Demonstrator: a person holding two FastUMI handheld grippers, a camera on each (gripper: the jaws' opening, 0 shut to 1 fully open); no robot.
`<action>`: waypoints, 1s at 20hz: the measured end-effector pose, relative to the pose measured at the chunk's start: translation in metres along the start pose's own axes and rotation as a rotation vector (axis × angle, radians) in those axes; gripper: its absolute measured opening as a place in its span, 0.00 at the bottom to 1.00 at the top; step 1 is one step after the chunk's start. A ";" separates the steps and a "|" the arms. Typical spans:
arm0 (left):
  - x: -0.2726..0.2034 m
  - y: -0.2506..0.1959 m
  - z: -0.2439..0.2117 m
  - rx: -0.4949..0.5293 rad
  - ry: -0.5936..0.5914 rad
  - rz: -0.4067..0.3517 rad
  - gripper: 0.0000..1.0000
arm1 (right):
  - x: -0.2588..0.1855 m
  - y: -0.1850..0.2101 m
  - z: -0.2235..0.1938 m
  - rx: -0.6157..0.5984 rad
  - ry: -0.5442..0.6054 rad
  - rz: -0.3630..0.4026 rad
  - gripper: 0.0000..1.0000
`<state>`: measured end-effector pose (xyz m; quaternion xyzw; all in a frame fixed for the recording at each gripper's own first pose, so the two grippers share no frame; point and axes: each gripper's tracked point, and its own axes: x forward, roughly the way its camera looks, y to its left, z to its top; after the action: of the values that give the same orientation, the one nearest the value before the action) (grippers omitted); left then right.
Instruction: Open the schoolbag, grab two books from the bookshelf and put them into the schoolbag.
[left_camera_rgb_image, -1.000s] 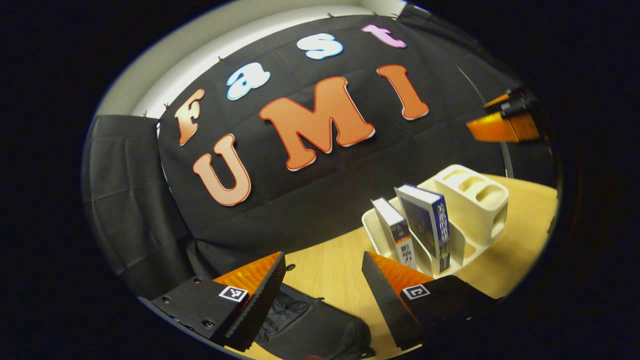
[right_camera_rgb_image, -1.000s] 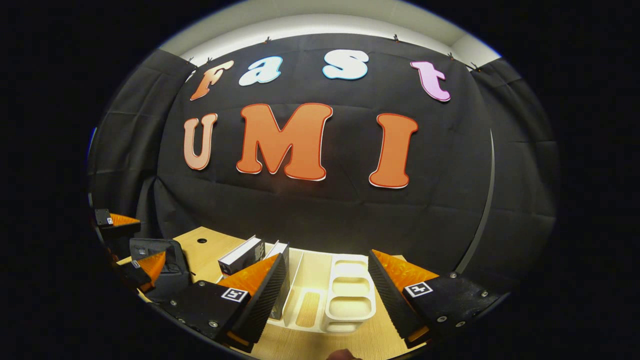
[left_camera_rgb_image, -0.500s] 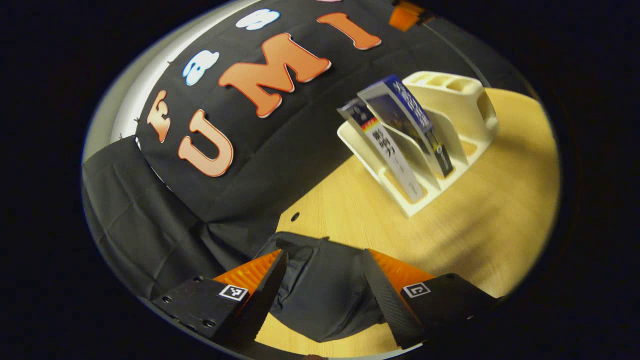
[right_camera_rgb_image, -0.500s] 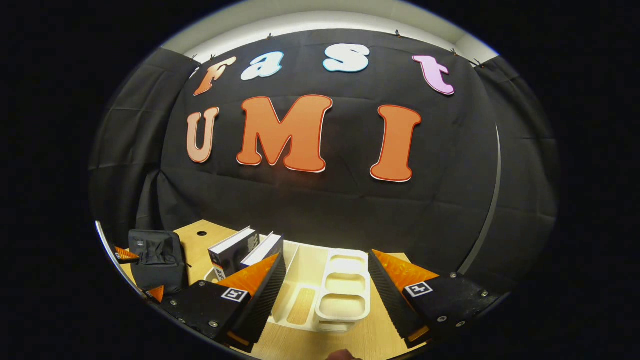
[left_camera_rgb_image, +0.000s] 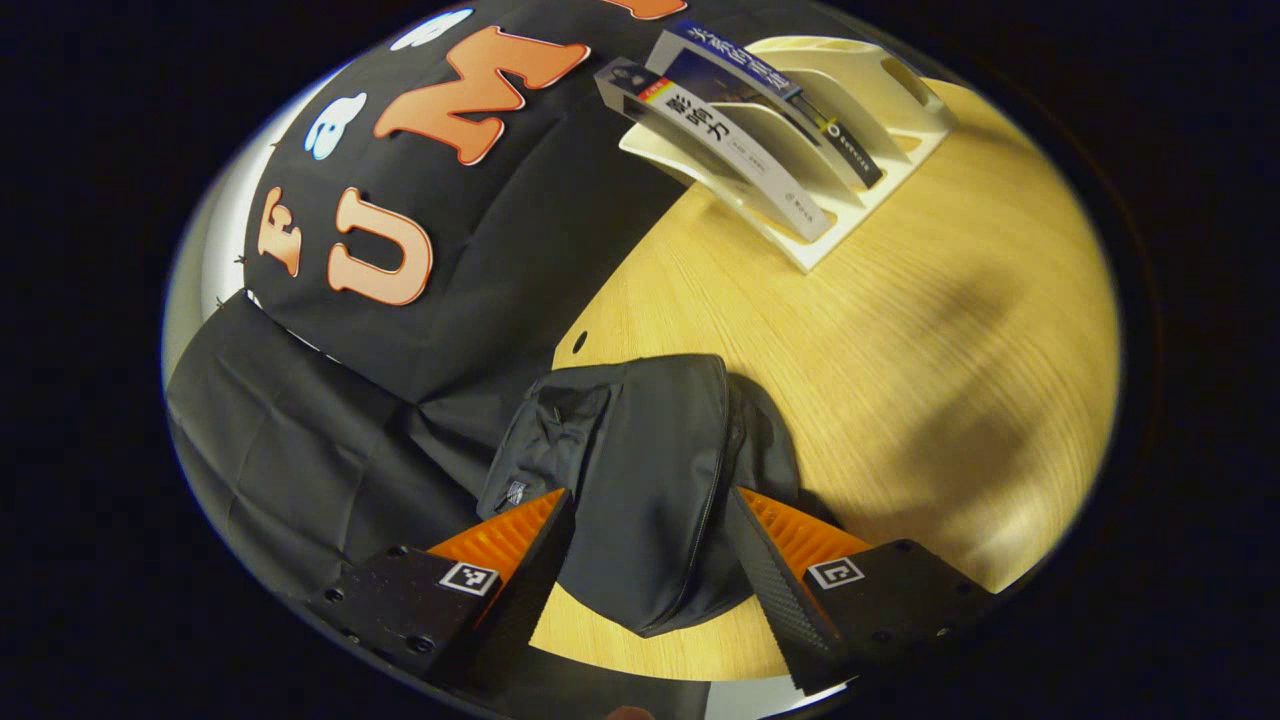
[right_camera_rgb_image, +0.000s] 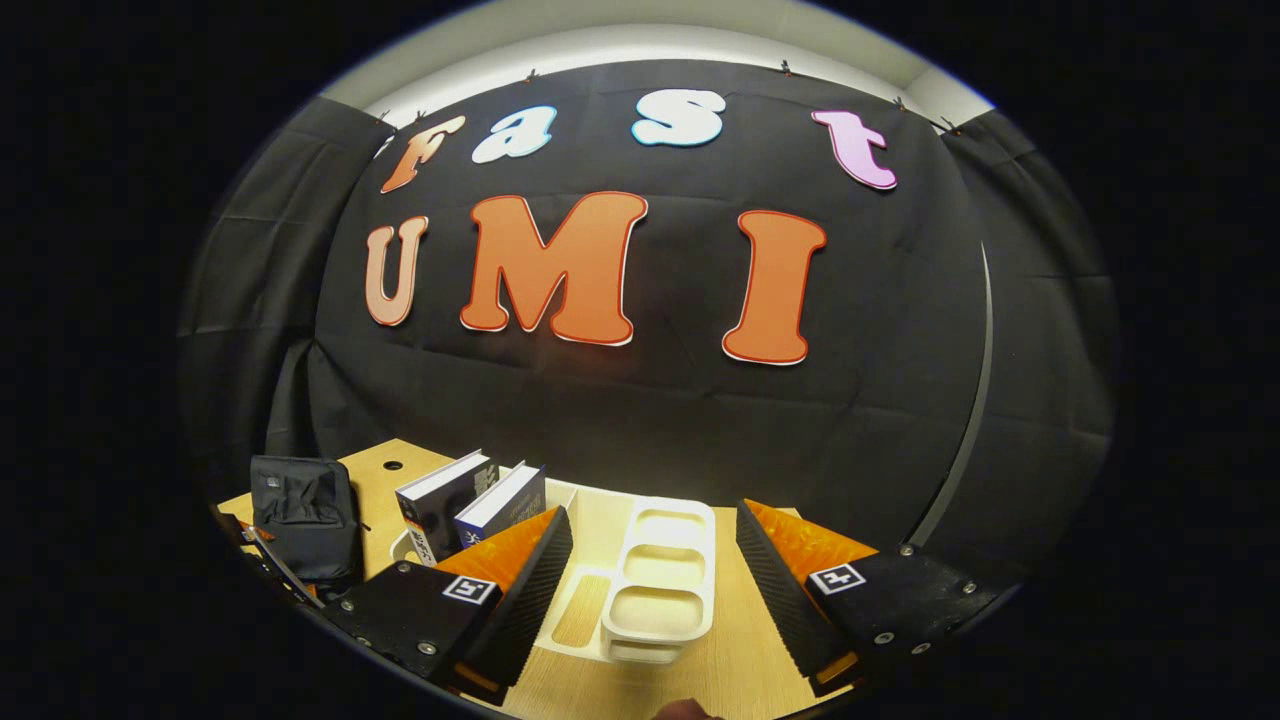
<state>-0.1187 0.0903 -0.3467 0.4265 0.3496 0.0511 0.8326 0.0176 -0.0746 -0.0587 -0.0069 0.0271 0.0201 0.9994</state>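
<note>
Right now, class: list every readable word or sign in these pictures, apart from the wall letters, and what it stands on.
"影响力": spine of the white book in the cream plastic bookshelf.
Dark blue book spine: too blurred.
Black fabric schoolbag patch: too small.

The right hand-held gripper (right_camera_rgb_image: 650, 570) hangs with its fingers spread wide apart and nothing between them, above a cream bookshelf (right_camera_rgb_image: 660, 570) standing on the wooden table (right_camera_rgb_image: 735, 675). Two books (right_camera_rgb_image: 470, 500) lean side by side in the bookshelf's left slots, tilted to the left. Farther left, well apart from the bookshelf, a black schoolbag (right_camera_rgb_image: 305, 515) stands on the table near the booth's black cloth wall.
</note>
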 end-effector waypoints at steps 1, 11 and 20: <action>0.002 0.003 -0.001 0.020 0.005 0.019 0.96 | -0.001 -0.003 0.001 0.001 -0.002 -0.002 0.98; 0.040 0.019 -0.004 0.090 0.061 0.026 0.75 | -0.005 -0.024 0.001 -0.003 -0.014 -0.026 0.98; 0.033 0.066 0.024 0.026 0.072 -0.191 0.07 | -0.001 0.002 -0.010 -0.040 0.046 0.030 0.97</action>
<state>-0.0653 0.1287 -0.3059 0.4001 0.4191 -0.0175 0.8148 0.0156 -0.0726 -0.0683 -0.0268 0.0496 0.0356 0.9978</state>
